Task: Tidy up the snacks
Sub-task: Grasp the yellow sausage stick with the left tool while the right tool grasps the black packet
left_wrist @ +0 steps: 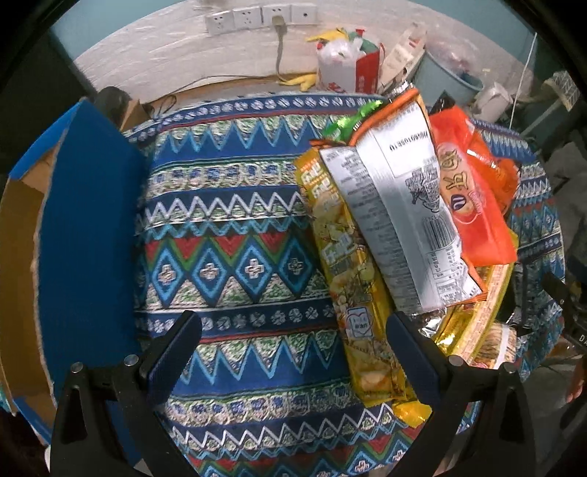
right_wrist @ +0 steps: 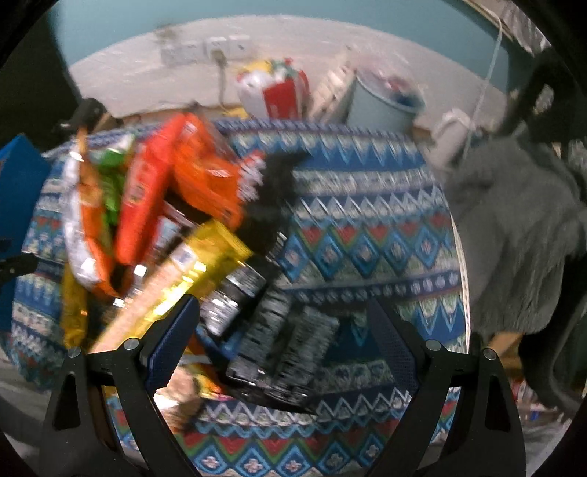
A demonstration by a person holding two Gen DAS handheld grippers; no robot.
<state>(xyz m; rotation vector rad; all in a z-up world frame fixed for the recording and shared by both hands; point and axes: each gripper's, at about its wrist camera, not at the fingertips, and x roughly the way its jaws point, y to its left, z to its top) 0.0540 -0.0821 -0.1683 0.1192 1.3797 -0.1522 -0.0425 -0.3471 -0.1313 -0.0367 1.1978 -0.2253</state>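
Cloth (left_wrist: 234,205), patterned in blue zigzags and diamonds, covers the table and fills most of what I see through both wrist cameras. A blue box (left_wrist: 84,235) stands at its left edge in my left view, flap open, brown cardboard showing inside.

Snacks (left_wrist: 403,227) lie heaped on the right side of the cloth in that view, well apart from the box. A long yellow bag (left_wrist: 352,271) runs along the pile's left side; a silver-backed bag (left_wrist: 400,205) with an orange edge lies across it, and an orange pack (left_wrist: 473,198) rests against that one's right side. A bit of green wrapper (left_wrist: 348,121) pokes out at the far end.

My left gripper (left_wrist: 293,352) hangs over the cloth with jaws wide apart and nothing between them, the right finger (left_wrist: 414,359) just beside the near end of the yellow bag.

My right view is motion-blurred. There the pile (right_wrist: 157,205) sits to the left, with dark packs (right_wrist: 279,341) lying nearest the camera. My right gripper (right_wrist: 286,337) hovers above those dark packs, jaws spread, holding nothing; whether either finger touches a pack I cannot tell.

Behind the table I see a white wall with sockets (left_wrist: 253,18), a pale bin (left_wrist: 447,80) and a red-and-white bag (left_wrist: 348,69).
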